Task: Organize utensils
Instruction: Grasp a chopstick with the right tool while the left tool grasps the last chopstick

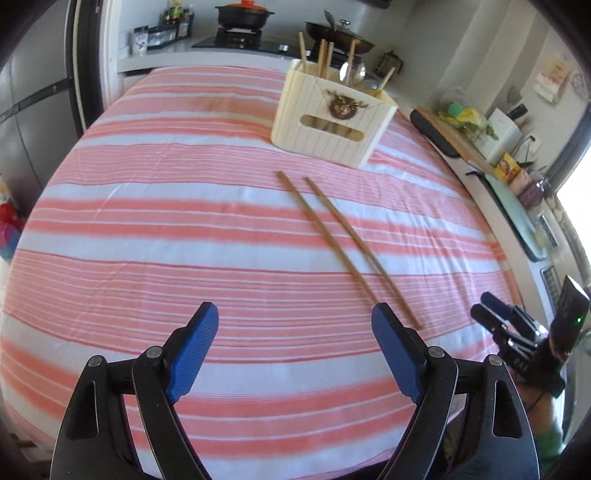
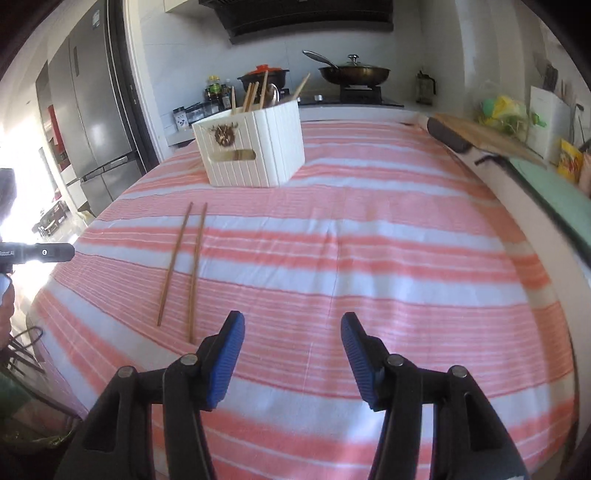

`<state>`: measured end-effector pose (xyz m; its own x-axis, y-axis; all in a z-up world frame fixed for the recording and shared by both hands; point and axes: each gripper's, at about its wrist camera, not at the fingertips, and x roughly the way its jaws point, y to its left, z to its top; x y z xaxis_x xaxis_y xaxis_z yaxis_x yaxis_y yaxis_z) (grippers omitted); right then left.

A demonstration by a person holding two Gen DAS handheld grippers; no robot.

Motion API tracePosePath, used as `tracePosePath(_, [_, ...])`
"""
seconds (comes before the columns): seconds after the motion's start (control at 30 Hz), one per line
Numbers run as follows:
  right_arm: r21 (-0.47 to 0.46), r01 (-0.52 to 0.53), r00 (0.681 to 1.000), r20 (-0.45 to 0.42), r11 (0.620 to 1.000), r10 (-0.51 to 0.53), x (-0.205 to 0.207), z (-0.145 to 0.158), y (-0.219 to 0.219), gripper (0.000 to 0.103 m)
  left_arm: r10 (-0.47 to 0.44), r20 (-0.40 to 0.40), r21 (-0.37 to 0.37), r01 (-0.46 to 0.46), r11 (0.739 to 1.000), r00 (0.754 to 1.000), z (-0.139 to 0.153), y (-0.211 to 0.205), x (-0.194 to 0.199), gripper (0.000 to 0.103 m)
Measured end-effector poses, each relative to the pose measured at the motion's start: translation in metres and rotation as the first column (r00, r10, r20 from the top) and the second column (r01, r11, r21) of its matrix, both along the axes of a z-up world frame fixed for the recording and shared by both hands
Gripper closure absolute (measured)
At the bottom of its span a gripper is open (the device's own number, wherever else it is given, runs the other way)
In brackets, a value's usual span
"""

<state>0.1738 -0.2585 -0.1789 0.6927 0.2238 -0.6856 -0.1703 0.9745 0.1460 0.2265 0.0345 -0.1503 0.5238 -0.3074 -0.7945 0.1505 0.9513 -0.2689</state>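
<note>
chopsticks (image 1: 347, 247) lie lengthwise toward holder (image 1: 332, 114) | nearer left claw (image 1: 295, 354), released | right claw (image 2: 291, 358) released too

Left wrist cam sits just behind its own fingers (image 1: 395, 350), tilted down over the striped desk (image 1: 184, 221), facing the box (image 1: 332, 114) and stove (image 1: 240, 35) at the far end. Chopsticks (image 1: 343, 240) lie close ahead, right of centre. Right wrist cam looks the same way from further right, so chopsticks (image 2: 181, 266) and box (image 2: 255, 147) fall left of centre. Both views share desk, chopsticks, box, stove. Left view catches the right gripper (image 1: 495, 314) at its right edge.
</note>
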Motion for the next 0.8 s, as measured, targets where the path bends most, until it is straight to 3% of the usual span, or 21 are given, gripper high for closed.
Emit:
tracePosePath(0.27, [0.02, -0.072, 0.997, 0.03, 0.997, 0.071, -0.008, 0.004, 0.029, 0.048, 0.05, -0.011, -0.021, -0.05, 0.999, 0.999, -0.023, -0.04, 0.036, 0.017])
tracePosePath(0.37, [0.029, -0.085, 0.996, 0.023, 0.996, 0.085, -0.009, 0.002, 0.036, 0.048, 0.063, -0.022, 0.022, -0.063, 0.998, 0.998, -0.037, -0.056, 0.051, 0.018])
tracePosePath(0.5, [-0.033, -0.097, 0.995, 0.025, 0.995, 0.098, -0.01, 0.001, 0.044, 0.048, 0.084, -0.014, 0.114, -0.082, 0.99, 0.996, -0.053, -0.07, 0.062, 0.019])
tracePosePath(0.57, [-0.047, -0.096, 0.995, 0.015, 0.994, 0.096, -0.008, 0.0, 0.045, 0.048, 0.097, -0.018, 0.13, -0.094, 0.987, 0.995, -0.06, -0.07, 0.064, 0.025])
tracePosePath(0.7, [-0.05, -0.105, 0.995, -0.007, 0.993, 0.104, -0.001, -0.002, 0.048, 0.048, 0.06, 0.035, 0.202, -0.065, 0.977, 0.998, -0.062, -0.071, 0.056, 0.052])
tracePosePath(0.8, [-0.051, -0.133, 0.991, -0.022, 0.99, 0.132, 0.011, -0.004, 0.058, 0.048, 0.021, 0.037, 0.181, -0.027, 0.983, 0.999, -0.062, -0.064, 0.051, 0.089])
